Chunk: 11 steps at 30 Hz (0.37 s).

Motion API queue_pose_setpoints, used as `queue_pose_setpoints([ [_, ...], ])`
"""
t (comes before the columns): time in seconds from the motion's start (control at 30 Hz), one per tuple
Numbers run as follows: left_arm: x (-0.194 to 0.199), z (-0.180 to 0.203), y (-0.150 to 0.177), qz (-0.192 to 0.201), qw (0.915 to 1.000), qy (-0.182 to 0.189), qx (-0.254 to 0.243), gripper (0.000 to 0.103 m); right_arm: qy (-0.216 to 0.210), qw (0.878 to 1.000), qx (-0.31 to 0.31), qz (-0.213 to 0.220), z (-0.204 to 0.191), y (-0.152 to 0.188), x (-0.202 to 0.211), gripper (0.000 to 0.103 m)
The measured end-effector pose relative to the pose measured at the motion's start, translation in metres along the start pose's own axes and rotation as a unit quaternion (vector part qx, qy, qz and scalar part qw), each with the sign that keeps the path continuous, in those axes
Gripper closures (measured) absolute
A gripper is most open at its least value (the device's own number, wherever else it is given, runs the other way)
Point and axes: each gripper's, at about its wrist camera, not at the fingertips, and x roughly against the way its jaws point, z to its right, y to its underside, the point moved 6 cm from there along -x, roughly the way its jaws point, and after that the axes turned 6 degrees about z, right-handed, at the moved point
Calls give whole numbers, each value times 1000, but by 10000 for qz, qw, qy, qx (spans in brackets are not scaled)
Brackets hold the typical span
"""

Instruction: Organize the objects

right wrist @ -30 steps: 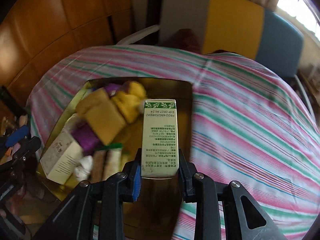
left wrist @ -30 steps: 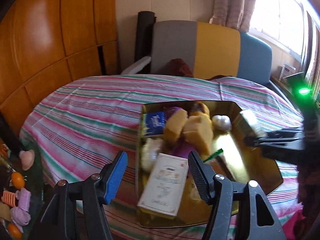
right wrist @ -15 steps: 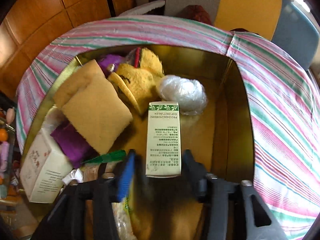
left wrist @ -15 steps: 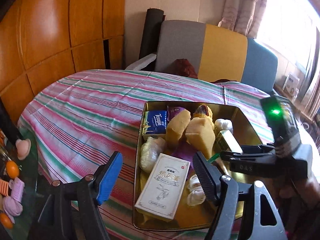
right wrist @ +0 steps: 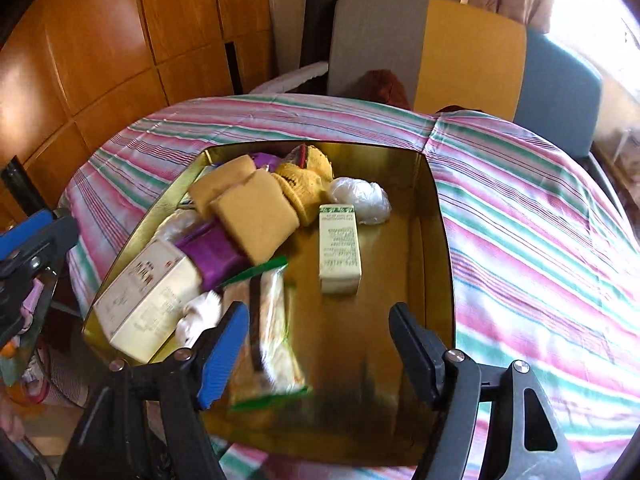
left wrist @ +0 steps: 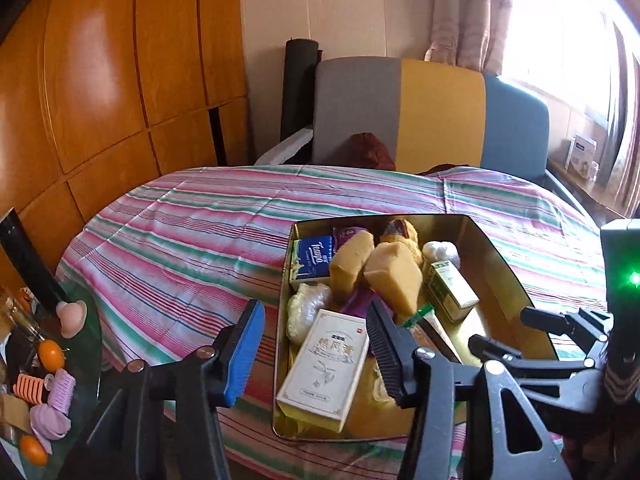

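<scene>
Right gripper: fingers wide apart, nothing between them, low centre of the right view, over the bare gold floor of the tin.
Left gripper: fingers apart and empty, low centre of the left view, straddling the tin's near left wall.
Green box: lying flat in the tin, centre of the right view, its far end touching a white bag.
Risk, box: it looks light card; a careless pass by either finger could shove it into the pile.
Risk, left finger: its black finger sits just over the cream box and could crush or tip it.
Risk, tin: thin, glossy metal; a knock on the rim may slide it on the striped cloth.
Textures: two tan sponges, porous blocks; a knitted yellow piece; crinkly wrappers, slippery to pinch.
</scene>
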Motion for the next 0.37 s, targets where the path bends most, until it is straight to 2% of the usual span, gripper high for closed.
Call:
queue_pose_setpoints([
  [0.07,3,2,2,20,9999,125,102,50,-23,10000,-15,49,-3,5,5,28],
  [0.1,6,2,2,78,9997,154,159,54,-29,10000,-32,64,-3,7,7,28],
  [0.27,12,3,0,265,9995,109,130,58,-29,9998,-115,129,-4,12,15,28],
  [0.37,12,3,-1,229,9996,86,110,58,2,9997,-148,186,-4,13,20,28],
])
